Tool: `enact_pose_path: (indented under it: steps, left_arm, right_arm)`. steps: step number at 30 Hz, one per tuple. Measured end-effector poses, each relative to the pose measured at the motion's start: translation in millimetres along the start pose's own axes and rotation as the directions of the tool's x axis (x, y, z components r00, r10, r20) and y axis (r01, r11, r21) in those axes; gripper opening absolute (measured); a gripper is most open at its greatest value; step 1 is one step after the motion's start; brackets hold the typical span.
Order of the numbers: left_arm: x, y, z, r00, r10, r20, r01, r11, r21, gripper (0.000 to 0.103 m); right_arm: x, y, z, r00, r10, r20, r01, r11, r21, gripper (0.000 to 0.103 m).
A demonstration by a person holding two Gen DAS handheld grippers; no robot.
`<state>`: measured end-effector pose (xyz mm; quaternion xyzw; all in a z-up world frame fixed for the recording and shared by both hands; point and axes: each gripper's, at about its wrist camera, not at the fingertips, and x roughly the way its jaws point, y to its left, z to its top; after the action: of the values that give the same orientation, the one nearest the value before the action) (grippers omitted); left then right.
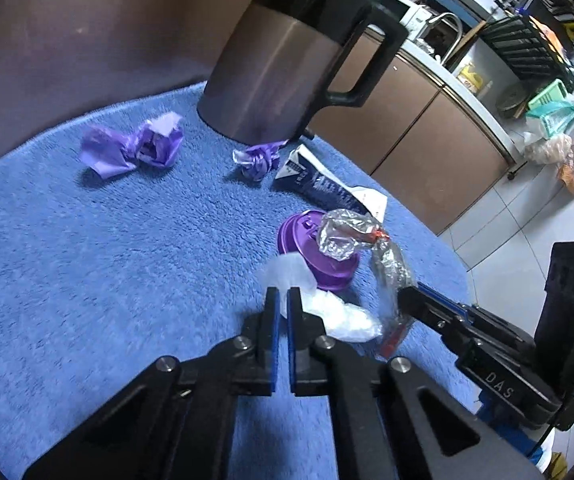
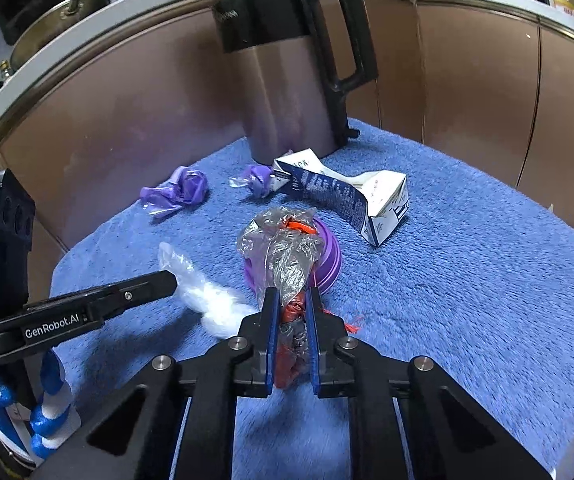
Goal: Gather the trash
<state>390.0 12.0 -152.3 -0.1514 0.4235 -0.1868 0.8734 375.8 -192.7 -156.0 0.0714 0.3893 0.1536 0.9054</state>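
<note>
The left gripper (image 1: 283, 300) pinches a white plastic scrap (image 1: 339, 318) in its jaws; the right gripper (image 2: 293, 304) pinches a crumpled clear bag (image 2: 287, 256).

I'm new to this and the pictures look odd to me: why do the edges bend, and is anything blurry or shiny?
Left wrist view: wide lens bends the cabinets and darkens the corners; the blue towel near the left tool smears; the kettle shows a soft sheen. Right wrist view: the counter edge curves; the white plastic blurs; the clear wrapper in the right tool glints.
</note>
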Motion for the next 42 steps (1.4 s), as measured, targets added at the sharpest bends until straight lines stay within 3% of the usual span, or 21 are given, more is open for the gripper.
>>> enact_pose_path:
  steps: [11,18,19,20,22,27,32,40,42]
  left_arm:
    - [-77,-20,-25,0.997,0.018,0.071,-0.023,0.997,0.068,0.002]
    - [-87,-14,-26,0.997,0.015,0.075,-0.016,1.000,0.011,0.008]
    - [-82,-10,-25,0.998,0.018,0.065,-0.018,1.000,-0.006,0.015]
    - [-78,-7,-26,0.998,0.021,0.062,-0.020,1.000,-0.017,0.031]
    - [-68,3,-25,0.997,0.036,0.063,-0.032,0.998,-0.062,0.046]
    - [-37,30,-19,0.999,0.041,0.023,-0.036,0.984,-0.173,0.046]
    - [-2,38,-6,0.999,0.024,-0.033,-0.029,0.983,-0.180,0.046]
    - [23,23,-18,0.998,0.001,-0.069,-0.004,0.999,-0.047,0.044]
    - [22,17,-23,0.998,0.016,-0.064,-0.016,1.000,0.000,0.033]
  right_arm:
    - [-83,24,-24,0.997,0.008,0.078,-0.006,1.000,-0.023,0.012]
    - [-125,23,-40,0.993,0.009,0.120,-0.008,1.000,-0.010,0.012]
    - [-131,20,-43,0.992,0.006,0.126,-0.006,1.000,-0.004,0.012]
    - [-134,17,-45,0.992,0.004,0.129,-0.004,1.000,0.000,0.012]
    - [-140,11,-50,0.991,-0.002,0.134,0.001,1.000,0.008,0.012]
    - [-146,-8,-59,0.991,-0.019,0.135,0.014,0.999,0.032,0.012]
    - [-140,-28,-66,0.992,-0.034,0.123,0.025,0.997,0.069,0.012]
    - [-129,-48,-76,0.994,-0.050,0.098,0.040,0.993,0.110,0.012]
    - [-128,-50,-76,0.994,-0.053,0.098,0.041,0.993,0.113,0.012]
